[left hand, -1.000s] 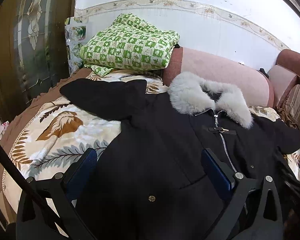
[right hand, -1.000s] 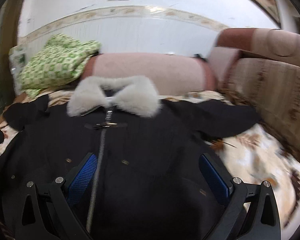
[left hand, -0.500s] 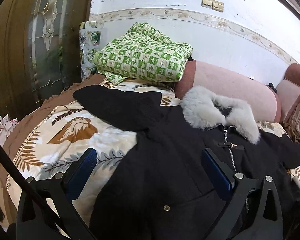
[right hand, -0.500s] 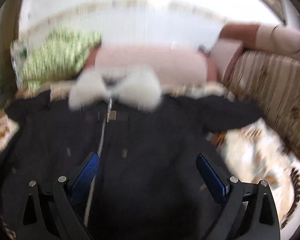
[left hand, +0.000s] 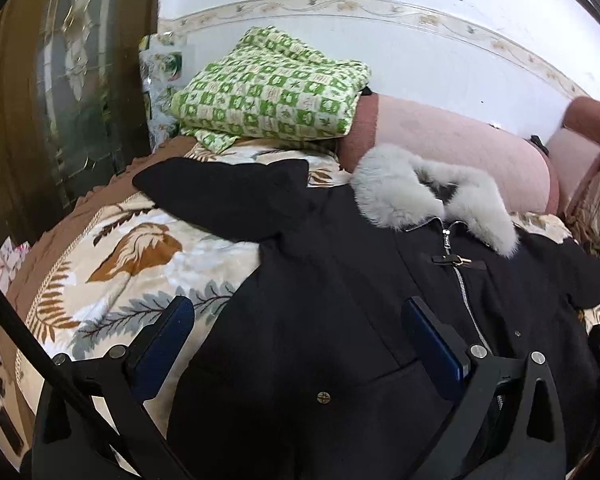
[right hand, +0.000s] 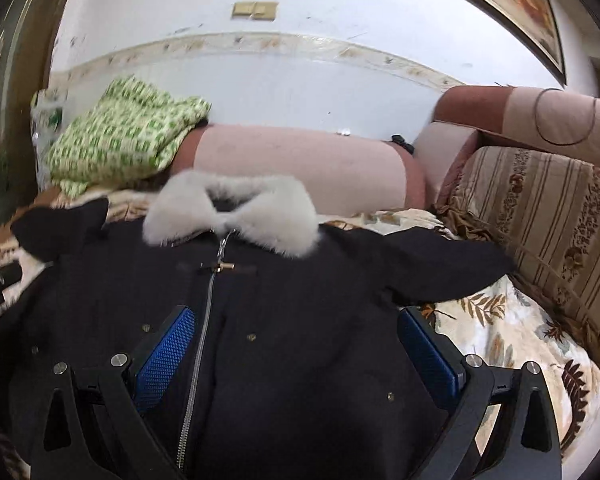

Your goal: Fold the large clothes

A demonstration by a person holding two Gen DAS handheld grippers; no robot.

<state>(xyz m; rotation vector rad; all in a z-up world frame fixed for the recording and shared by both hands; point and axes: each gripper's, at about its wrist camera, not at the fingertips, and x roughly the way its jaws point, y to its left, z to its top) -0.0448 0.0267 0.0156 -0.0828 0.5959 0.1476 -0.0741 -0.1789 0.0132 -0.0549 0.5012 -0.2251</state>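
A black coat [left hand: 340, 300] with a grey fur collar [left hand: 432, 200] lies front up and zipped on a leaf-print bedspread [left hand: 132, 264]. Its sleeves spread out to both sides. My left gripper [left hand: 296, 332] is open and empty above the coat's left side. In the right wrist view the coat [right hand: 280, 320] fills the lower frame, its collar [right hand: 236, 212] at the far end. My right gripper [right hand: 296, 344] is open and empty above the coat's middle, beside the zipper.
A green checked folded quilt [left hand: 272, 88] lies on a pink bolster [left hand: 452, 144] at the back by the wall. A striped cushion [right hand: 548, 232] stands at the right. A dark wooden door [left hand: 60, 80] is at the left.
Both grippers have shifted over the coat and stay open. The left view swung left and then partly back. The right view has tilted up, showing more wall.
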